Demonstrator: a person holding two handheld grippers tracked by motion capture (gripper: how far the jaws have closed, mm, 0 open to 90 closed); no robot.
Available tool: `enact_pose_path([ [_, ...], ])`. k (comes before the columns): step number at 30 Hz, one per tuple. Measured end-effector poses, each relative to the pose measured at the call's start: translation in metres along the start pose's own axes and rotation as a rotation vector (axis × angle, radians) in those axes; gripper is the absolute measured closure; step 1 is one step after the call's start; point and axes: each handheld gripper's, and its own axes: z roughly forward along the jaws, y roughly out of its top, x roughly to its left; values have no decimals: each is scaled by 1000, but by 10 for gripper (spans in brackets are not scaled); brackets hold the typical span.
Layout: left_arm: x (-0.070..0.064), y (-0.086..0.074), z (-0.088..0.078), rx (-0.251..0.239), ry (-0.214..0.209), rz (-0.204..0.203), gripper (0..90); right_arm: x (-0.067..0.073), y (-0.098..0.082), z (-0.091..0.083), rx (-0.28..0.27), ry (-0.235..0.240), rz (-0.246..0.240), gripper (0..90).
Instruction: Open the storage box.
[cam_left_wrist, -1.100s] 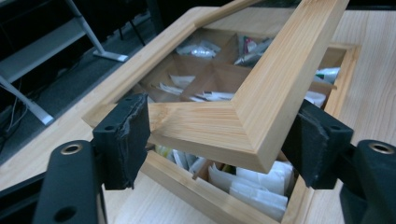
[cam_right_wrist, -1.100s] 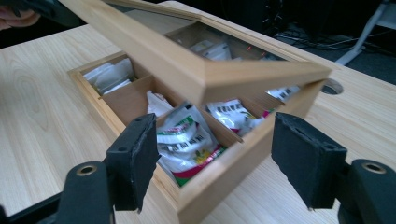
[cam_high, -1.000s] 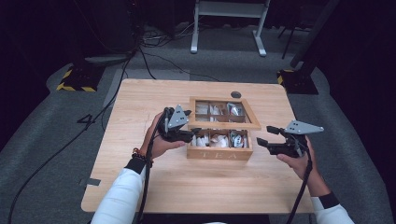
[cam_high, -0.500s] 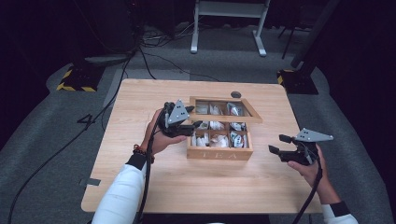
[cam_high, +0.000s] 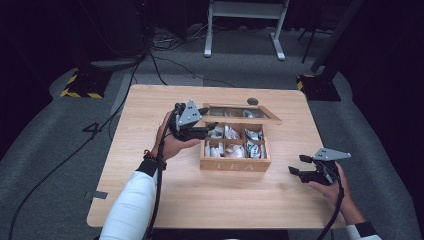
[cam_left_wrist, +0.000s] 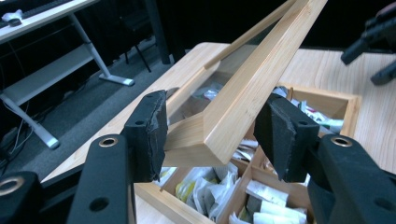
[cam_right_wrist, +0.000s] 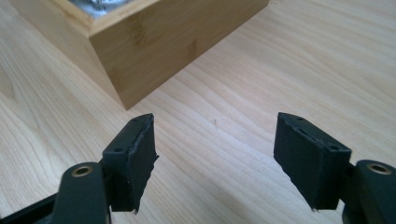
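A wooden tea box with sachets in its compartments stands mid-table. Its glass-paned lid is raised at a slant over the back row. My left gripper is at the box's left rear. Its jaws have just been closing, and its pads now press on the lid's corner. My right gripper hovers low over the bare table, right of the box's front corner. It is open with nothing between its pads.
A small dark round object lies on the table behind the box. The table's right edge is close to my right hand. A white desk frame and cables are on the floor beyond.
My right gripper has sunk toward the table and drifted right, away from the box. My left gripper's jaws have closed onto the lid's corner; that hand stayed in place.
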Motion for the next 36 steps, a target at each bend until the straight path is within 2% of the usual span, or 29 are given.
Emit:
enact_pose_path([
  [5,7,6,1,-14,3,-8,456,2,-5,7,20,1,-22,297],
  [11,14,12,3,-38,7,-37,458,3,-8,14,40,9,-42,296],
  [19,25,21,5,-52,15,-51,466,5,-11,18,41,26,-35,296],
  [36,46,36,13,-80,30,-94,475,5,-13,24,50,30,-26,296],
])
